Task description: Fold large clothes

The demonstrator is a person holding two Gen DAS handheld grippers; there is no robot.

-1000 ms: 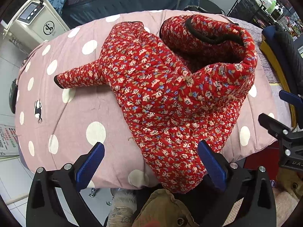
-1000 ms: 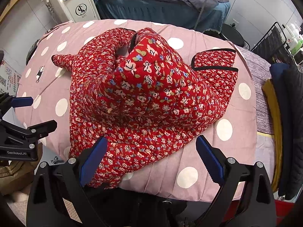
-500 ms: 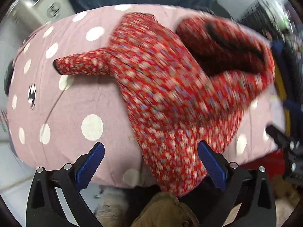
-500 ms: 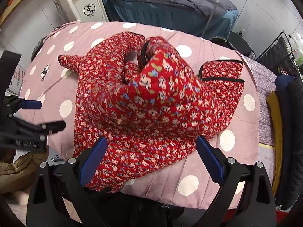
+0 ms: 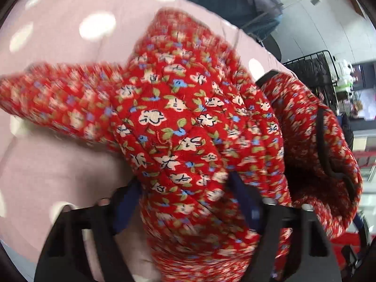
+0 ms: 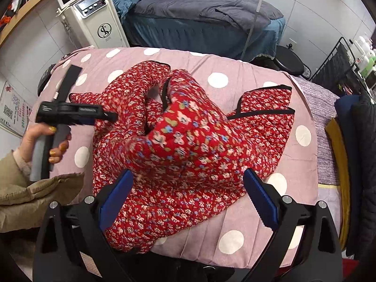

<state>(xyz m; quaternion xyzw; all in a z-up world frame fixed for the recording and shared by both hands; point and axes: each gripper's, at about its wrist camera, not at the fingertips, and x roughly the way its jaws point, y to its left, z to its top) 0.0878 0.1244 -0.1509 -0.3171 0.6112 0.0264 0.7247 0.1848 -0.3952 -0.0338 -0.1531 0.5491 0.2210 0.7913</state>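
Note:
A red floral quilted jacket (image 6: 188, 145) lies rumpled on a pink polka-dot bed cover (image 6: 270, 75). In the left wrist view the jacket (image 5: 183, 122) fills the frame, and my left gripper (image 5: 185, 192) has its blue pads on either side of a thick fold of it, closed in on the fabric. The left gripper also shows in the right wrist view (image 6: 103, 116), held by a hand at the jacket's left side. My right gripper (image 6: 188, 195) is open and empty, over the jacket's near hem at the bed's front edge.
A white machine with a screen (image 6: 94, 16) and a bed with grey-blue bedding (image 6: 199, 16) stand behind. Folded dark and yellow clothes (image 6: 352, 141) lie at the right. A black wire rack (image 6: 338, 70) is at the far right.
My left gripper moved forward into the jacket's left side and closed on a fold of it. The right gripper pulled back a little and stayed open.

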